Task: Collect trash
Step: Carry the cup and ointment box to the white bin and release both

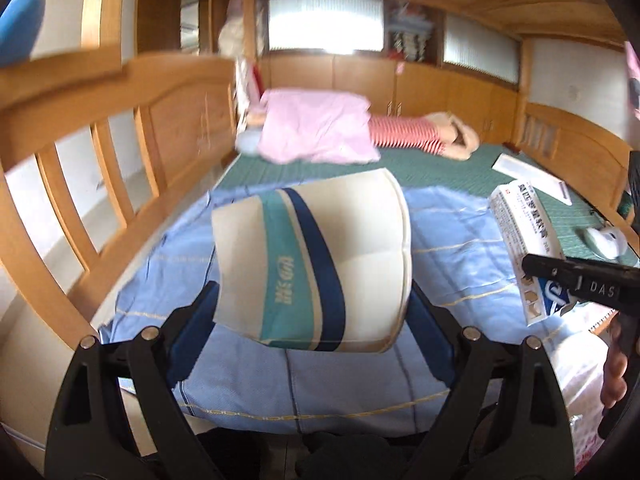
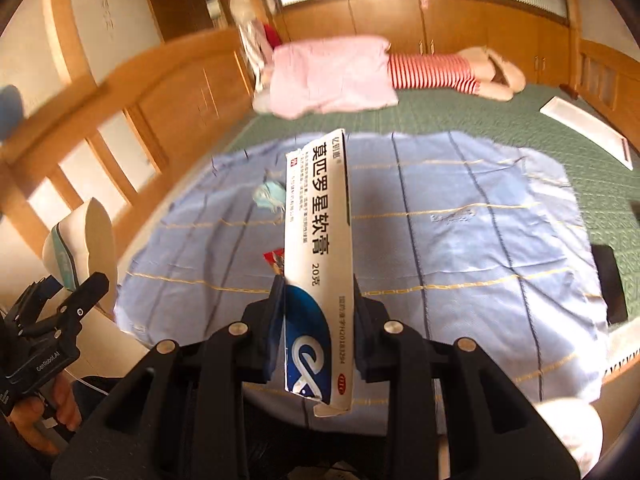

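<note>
Wood-panelled bedroom; bed (image 1: 440,168) with a green mat, a pale blue checked cloth (image 2: 460,240) spread over its near half, slatted wooden rail (image 1: 100,152) along the left side. Pink folded bedding (image 1: 316,128) and a striped item lie at the far end.

Left: the left gripper (image 1: 314,316) carries a paper cup (image 1: 312,260), white with teal and navy bands, lying on its side across the jaws, which pinch its wall from both flanks. The cup is lifted clear of the cloth, likely so it can be carried off as trash.

Middle of the cloth: a crumpled teal scrap (image 2: 268,196) and a small red wrapper (image 2: 274,260) lie loose, apparently not yet collected.

Right: the right gripper (image 2: 320,312) has its jaws closed on the lower end of a long white ointment box (image 2: 320,240), held upright on its narrow edges, off the cloth. Gripping low leaves most of the box projecting forward, which probably eases dropping it into a bin.

Far right, a flat white box (image 2: 588,132) rests on the green mat.
</note>
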A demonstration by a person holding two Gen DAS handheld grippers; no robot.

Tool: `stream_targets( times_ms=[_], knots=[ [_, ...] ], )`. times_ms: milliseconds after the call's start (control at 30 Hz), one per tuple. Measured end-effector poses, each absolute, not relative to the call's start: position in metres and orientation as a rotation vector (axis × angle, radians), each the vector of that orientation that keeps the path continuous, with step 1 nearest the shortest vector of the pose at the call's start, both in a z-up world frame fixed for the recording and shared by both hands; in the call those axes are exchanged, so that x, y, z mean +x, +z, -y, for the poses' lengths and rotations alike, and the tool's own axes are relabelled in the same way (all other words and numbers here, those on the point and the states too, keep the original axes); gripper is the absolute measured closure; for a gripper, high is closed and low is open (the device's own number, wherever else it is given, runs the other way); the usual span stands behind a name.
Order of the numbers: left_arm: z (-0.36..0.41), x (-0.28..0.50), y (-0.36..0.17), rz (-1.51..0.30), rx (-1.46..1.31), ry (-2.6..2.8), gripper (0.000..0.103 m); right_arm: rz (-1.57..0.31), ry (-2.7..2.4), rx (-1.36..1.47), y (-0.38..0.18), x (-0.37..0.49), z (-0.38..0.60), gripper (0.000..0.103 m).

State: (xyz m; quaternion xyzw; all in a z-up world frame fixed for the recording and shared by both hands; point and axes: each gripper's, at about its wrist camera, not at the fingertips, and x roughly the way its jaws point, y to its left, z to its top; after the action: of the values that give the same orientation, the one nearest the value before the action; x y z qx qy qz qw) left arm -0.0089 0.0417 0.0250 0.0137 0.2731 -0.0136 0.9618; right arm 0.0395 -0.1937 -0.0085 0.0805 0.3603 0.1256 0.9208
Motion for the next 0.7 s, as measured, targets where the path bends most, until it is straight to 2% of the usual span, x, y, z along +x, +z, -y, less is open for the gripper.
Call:
stream_targets(
  times_ms=[267,700],
  knots=[
    [-0.014,-0.069,0.054,-0.476,0.054,-0.063,0.014,-0.648,0.211,0.194,0.01,-0.032,0.214,0.073],
    [0.033,-0.095,0.058,-0.458,0.109,-0.139,0.014,-0.624,0.138,0.271,0.005,-0.084,0.262,0.073]
  ],
)
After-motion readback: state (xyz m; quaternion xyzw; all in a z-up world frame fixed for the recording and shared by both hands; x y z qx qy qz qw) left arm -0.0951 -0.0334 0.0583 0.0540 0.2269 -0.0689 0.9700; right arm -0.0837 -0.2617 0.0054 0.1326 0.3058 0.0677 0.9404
